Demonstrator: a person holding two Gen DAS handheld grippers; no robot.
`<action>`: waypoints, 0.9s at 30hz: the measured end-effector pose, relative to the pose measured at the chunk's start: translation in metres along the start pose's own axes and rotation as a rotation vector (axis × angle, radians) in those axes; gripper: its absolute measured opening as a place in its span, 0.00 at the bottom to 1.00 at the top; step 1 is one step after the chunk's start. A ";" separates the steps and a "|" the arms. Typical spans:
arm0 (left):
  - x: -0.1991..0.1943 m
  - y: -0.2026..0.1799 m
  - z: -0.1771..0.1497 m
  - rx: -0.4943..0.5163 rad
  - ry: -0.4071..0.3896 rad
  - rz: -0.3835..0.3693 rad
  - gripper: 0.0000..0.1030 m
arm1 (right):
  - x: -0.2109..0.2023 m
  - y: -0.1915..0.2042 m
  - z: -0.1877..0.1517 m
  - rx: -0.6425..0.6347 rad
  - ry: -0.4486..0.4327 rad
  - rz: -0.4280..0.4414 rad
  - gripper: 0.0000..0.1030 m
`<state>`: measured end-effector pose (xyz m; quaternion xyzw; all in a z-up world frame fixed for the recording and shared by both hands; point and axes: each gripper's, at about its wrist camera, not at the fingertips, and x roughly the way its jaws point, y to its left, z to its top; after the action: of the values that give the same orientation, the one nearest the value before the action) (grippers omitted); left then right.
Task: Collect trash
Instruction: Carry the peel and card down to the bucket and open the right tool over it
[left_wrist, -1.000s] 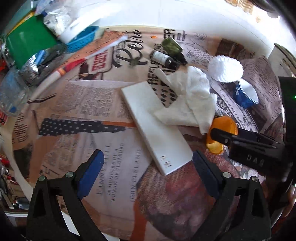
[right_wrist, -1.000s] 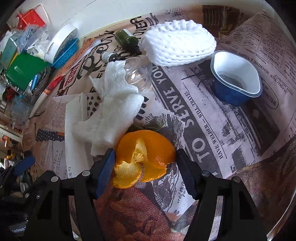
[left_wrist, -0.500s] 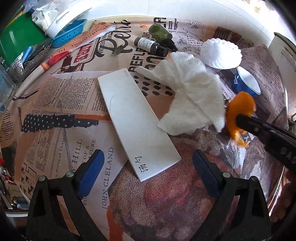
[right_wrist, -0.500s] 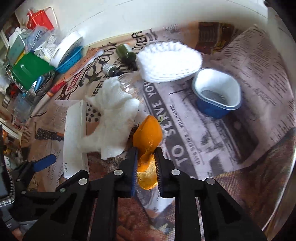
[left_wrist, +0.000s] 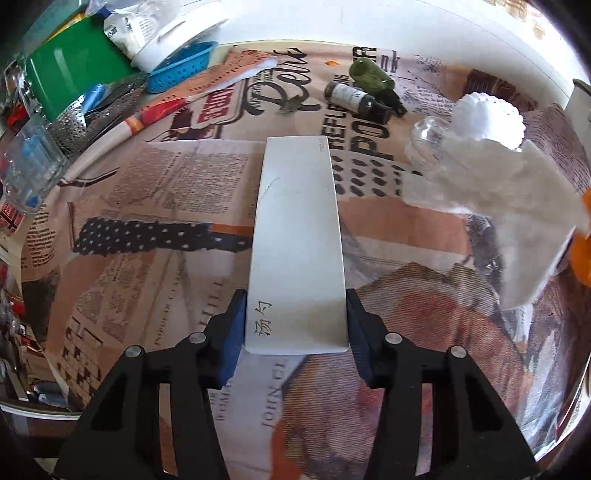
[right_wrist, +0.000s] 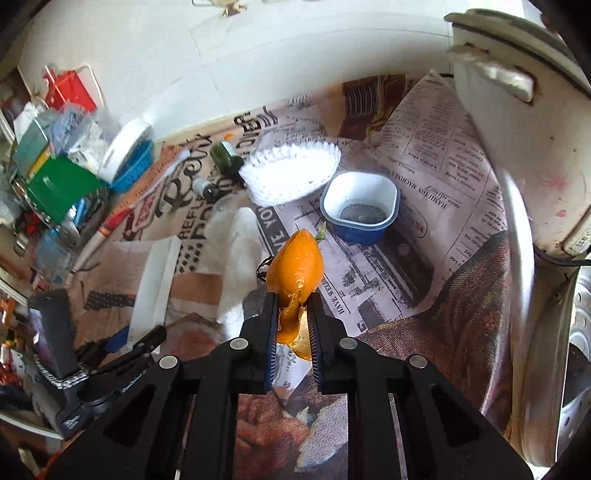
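A long white cardboard box (left_wrist: 297, 240) lies on the newspaper-covered table. My left gripper (left_wrist: 295, 332) is shut on its near end, one pad on each long side. My right gripper (right_wrist: 291, 325) is shut on an orange peel (right_wrist: 295, 266) and holds it above the table. A crumpled white tissue (left_wrist: 509, 206) lies right of the box; it also shows in the right wrist view (right_wrist: 240, 258). A white foam fruit net (right_wrist: 291, 173), a blue cup (right_wrist: 360, 208) and small bottles (left_wrist: 365, 96) lie further back.
Clutter stands at the far left: a green box (left_wrist: 74, 70), a blue basket (left_wrist: 181, 70), a metal strainer (left_wrist: 92, 114) and a clear glass (left_wrist: 29, 166). A white appliance (right_wrist: 517, 147) stands at the right edge. A clear bulb-like thing (left_wrist: 428, 136) lies by the tissue.
My left gripper moved forward, lined up with the white box and shut on its near end. My right gripper, shut on the orange peel, rose higher and further from the tissue.
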<state>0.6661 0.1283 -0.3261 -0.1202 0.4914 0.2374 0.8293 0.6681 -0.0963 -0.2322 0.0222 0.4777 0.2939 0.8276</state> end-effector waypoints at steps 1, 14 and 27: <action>-0.002 0.004 0.000 -0.002 -0.006 0.000 0.49 | -0.006 0.002 0.000 0.001 -0.016 0.002 0.14; -0.082 0.044 -0.004 0.075 -0.188 -0.096 0.48 | -0.087 0.041 -0.009 0.005 -0.213 -0.043 0.14; -0.179 0.113 -0.055 0.243 -0.345 -0.254 0.48 | -0.143 0.123 -0.087 0.094 -0.322 -0.118 0.14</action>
<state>0.4941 0.1519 -0.1933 -0.0382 0.3481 0.0875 0.9326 0.4879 -0.0879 -0.1292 0.0798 0.3526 0.2149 0.9073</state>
